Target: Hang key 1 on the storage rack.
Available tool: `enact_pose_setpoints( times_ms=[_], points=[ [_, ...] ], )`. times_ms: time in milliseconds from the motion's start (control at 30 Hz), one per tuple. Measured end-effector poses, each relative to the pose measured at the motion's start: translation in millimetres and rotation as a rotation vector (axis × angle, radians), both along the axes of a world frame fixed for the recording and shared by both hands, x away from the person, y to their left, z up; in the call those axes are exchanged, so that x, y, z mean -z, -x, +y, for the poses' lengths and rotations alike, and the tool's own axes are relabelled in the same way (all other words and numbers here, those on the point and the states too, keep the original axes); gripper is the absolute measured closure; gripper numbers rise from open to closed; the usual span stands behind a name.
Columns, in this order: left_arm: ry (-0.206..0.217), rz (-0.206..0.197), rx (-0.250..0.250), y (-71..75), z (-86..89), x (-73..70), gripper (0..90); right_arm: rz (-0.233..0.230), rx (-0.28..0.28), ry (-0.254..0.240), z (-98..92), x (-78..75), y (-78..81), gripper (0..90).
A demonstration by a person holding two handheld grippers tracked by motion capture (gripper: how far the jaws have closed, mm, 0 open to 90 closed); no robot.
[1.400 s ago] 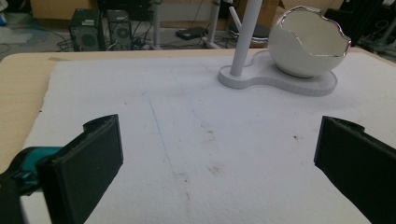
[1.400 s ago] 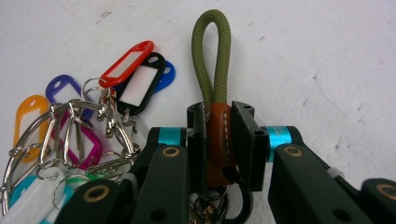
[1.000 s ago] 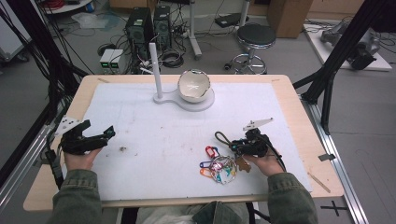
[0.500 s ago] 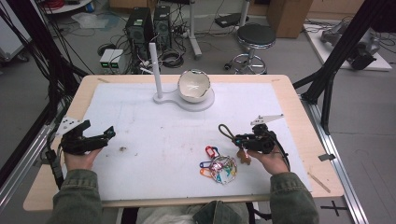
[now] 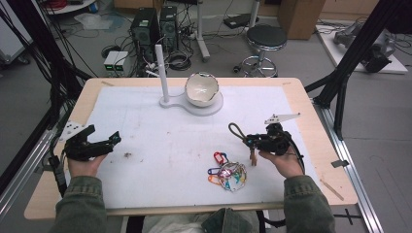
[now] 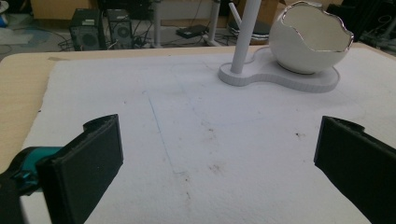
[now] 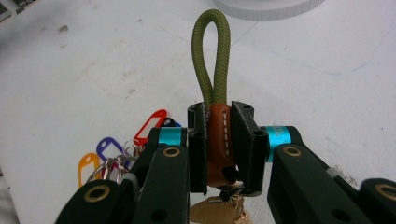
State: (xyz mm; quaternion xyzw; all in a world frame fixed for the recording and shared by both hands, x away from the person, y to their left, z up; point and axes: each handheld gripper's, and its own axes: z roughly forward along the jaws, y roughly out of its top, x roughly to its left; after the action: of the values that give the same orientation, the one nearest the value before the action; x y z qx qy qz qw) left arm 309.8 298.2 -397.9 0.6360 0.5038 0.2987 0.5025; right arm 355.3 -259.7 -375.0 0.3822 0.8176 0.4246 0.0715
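Clamping the brown stitched-leather key fob with its olive-green cord loop, the right gripper held it just above the white mat, at about four o'clock from the white egg-shaped bowl. A bunch of coloured plastic key tags lay at the fob's seven o'clock. The left gripper rested at the mat's nine o'clock, jaws wide apart around nothing.

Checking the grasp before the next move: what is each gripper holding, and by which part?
The right gripper is clamped on the key strap at its brown leather collar, below the green cord loop. The left gripper is open and holds nothing.
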Motion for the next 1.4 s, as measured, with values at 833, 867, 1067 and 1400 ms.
enact_pose_setpoints(
  times_ms=[833,867,1067,1400],
  points=[
    [-0.001,-0.006,-0.004,0.6,0.7,0.0,1.7,-0.021,-0.046,0.006,34.3,-37.8,-23.6,76.6],
    [-0.001,-0.005,-0.004,0.6,0.8,0.0,1.7,-0.018,-0.046,0.005,36.1,-39.0,-24.5,76.6],
    [0.000,-0.007,-0.004,0.6,1.1,-0.1,1.7,-0.023,-0.059,0.002,42.6,-43.0,-29.6,76.6],
    [0.001,-0.007,-0.004,0.5,1.3,-0.1,1.7,-0.026,-0.076,0.001,55.7,-56.2,-38.4,76.6]
  ],
)
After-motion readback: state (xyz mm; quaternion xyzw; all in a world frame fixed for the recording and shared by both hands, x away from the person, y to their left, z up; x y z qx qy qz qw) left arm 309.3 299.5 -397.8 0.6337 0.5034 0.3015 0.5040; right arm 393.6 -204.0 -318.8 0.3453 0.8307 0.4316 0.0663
